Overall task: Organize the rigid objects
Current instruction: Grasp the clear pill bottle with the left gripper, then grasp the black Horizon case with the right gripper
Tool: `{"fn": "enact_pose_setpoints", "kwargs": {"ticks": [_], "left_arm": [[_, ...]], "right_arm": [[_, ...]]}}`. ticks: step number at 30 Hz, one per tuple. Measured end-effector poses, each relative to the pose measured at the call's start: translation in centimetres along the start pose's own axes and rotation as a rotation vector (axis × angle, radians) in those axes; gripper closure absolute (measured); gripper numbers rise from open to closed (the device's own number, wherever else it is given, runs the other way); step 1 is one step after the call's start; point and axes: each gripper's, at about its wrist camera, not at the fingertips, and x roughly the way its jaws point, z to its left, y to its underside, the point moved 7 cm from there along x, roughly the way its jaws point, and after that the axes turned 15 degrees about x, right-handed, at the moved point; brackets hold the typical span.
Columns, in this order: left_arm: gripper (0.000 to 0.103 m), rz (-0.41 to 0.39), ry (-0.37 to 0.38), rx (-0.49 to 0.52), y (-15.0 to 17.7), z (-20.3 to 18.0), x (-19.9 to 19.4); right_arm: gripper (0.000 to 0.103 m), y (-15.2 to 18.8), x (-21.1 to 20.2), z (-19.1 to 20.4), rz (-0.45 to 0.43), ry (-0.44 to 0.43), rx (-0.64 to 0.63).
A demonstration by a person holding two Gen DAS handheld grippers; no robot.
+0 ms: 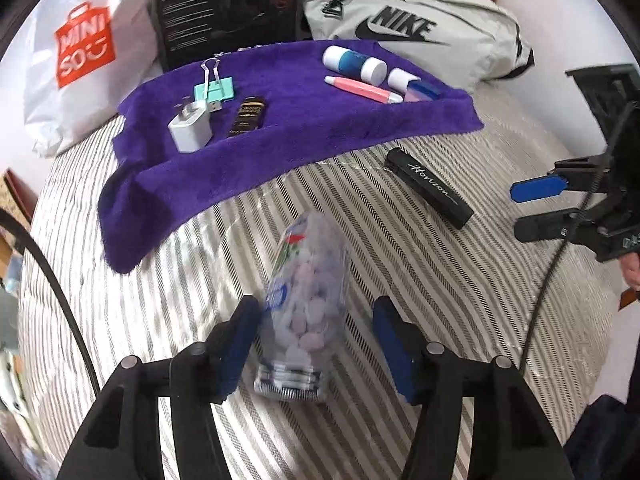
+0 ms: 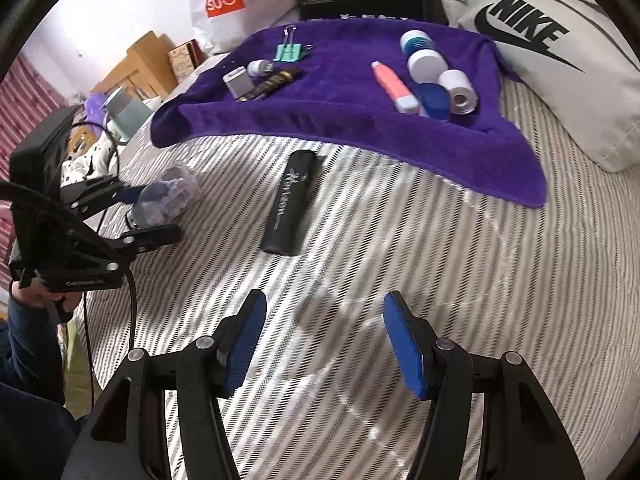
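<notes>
Left gripper [image 1: 316, 344] wide around bottle [image 1: 306, 300], pads apart from it. Bottle rigid, smooth, probably light; grip mid-body. Right gripper [image 2: 324, 344] wide, empty.

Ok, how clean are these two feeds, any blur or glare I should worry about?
Left wrist view: the tablet bottle between the open left gripper is motion-smeared, while the purple towel reads sharp. Right wrist view: the striped bedsheet streaks near the right gripper, and the Horizon case text is soft. Both bow at the edges; no harsh glare.
</notes>
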Motion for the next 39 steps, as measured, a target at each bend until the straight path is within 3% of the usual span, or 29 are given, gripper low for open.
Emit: {"fn": "enact_pose_setpoints", "kwargs": {"ticks": [5,7,9,21,24,27,31,39], "left_arm": [[0.046,0.019,0.003,0.050,-0.6,-0.2,0.4],[0.059,0.014,0.004,0.053,-0.6,-0.2,0.3],[0.064,0.014,0.001,0.053,-0.5,-0.3,0.1],[0.064,-0.009,-0.010,-0.089,1.8,1.5,-0.9],[0.064,-0.013,-0.005,-0.103,2.0,1.8,-1.0],[0.064,-0.019,0.005,-0.119,2.1,2.0,-1.0],[0.064,-0.026,0.008,-0.127,2.1,2.1,-1.0],[0.064,-0.038,0.021,-0.136,2.2,2.2,-1.1]], "right_arm": [[0.041,0.8,0.2,0.1,0.000,0.003,0.007],[0.041,0.8,0.2,0.2,0.003,0.002,0.008],[0.041,0.6,0.3,0.2,0.006,0.005,0.012],[0.041,-3.0,2.0,3.4,-0.028,-0.008,-0.014],[0.054,-3.9,3.6,4.1,-0.023,0.012,-0.023],[0.059,-4.3,4.0,4.7,-0.051,0.040,-0.042],[0.079,-4.3,4.4,5.2,-0.101,0.136,-0.102],[0.079,-4.1,3.4,4.0,-0.090,0.163,-0.096]]}}
